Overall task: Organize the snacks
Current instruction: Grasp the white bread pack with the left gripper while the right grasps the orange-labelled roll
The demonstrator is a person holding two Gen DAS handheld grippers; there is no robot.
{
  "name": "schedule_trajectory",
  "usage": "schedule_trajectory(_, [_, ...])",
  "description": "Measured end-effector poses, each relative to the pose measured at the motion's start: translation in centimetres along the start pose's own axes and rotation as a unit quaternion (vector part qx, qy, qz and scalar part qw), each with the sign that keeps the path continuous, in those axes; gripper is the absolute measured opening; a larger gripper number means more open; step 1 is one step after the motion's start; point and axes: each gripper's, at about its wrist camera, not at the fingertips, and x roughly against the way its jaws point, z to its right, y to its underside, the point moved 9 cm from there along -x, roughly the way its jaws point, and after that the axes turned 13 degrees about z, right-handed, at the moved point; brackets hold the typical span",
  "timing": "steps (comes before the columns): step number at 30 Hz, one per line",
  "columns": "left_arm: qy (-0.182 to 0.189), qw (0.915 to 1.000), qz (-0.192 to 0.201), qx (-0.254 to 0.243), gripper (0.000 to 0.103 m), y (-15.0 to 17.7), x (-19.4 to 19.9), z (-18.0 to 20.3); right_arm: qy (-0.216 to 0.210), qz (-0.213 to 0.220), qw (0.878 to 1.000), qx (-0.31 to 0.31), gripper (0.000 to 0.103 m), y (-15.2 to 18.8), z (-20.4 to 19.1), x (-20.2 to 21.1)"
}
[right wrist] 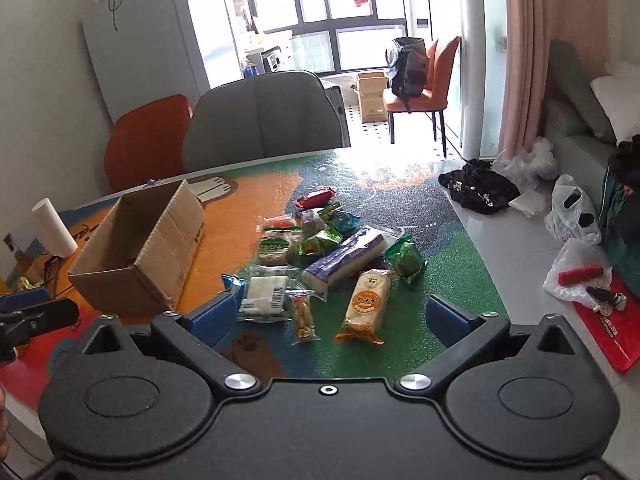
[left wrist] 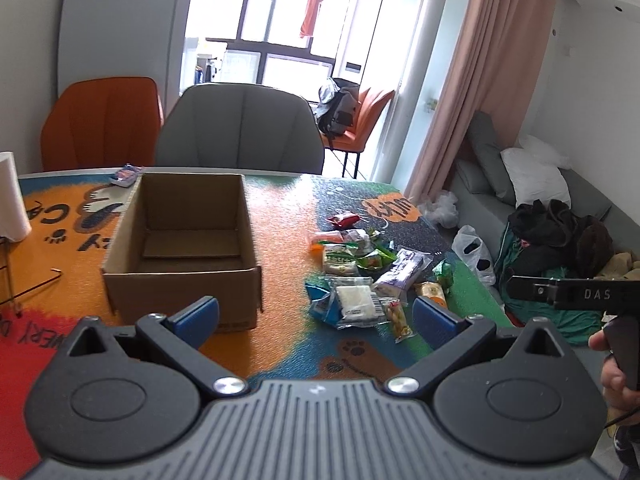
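Bright daylight from the balcony windows falls across your table (left wrist: 280, 216), which is covered by a colourful cartoon mat in orange, green and dark blue. Behind it stand a grey chair (left wrist: 240, 128) and an orange chair (left wrist: 100, 120).

Your cardboard box (left wrist: 180, 256) sits open on the orange part of the mat, and only its bare bottom shows inside. To its right, well apart from it, lies the snack pile (right wrist: 320, 256): a long purple pack (right wrist: 344, 256), a yellow-orange pack (right wrist: 366, 300) nearest your right tool, a clear packet with white contents (right wrist: 266, 292), a small packet of peanut-like bits (right wrist: 303, 316), several green wrappers and a red wrapper (right wrist: 316, 197) at the far end. One more small packet (left wrist: 126, 175) lies alone by the box's far left corner (its print is too blurred to read).

Your left gripper (left wrist: 316, 316) hangs above the near table edge with its blue pads spread wide and nothing between them. Your right gripper (right wrist: 332, 314) is likewise wide apart and empty, hovering just short of the pile. A white paper roll (left wrist: 10, 196) stands at the table's left edge.
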Motion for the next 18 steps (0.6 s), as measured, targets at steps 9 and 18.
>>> schedule_trajectory(9, [0.015, 0.9997, -0.017, -0.003, 0.101, 1.3, -4.7, 1.4, -0.002, -0.003, 1.000, 0.013, 0.102, 1.0, 1.4, -3.1])
schedule_trajectory(18, [0.027, 0.9989, -0.039, -0.002, 0.089, 2.9, -9.5, 2.5, -0.013, -0.023, 1.000, 0.003, 0.095, 1.7, 2.8, -6.7])
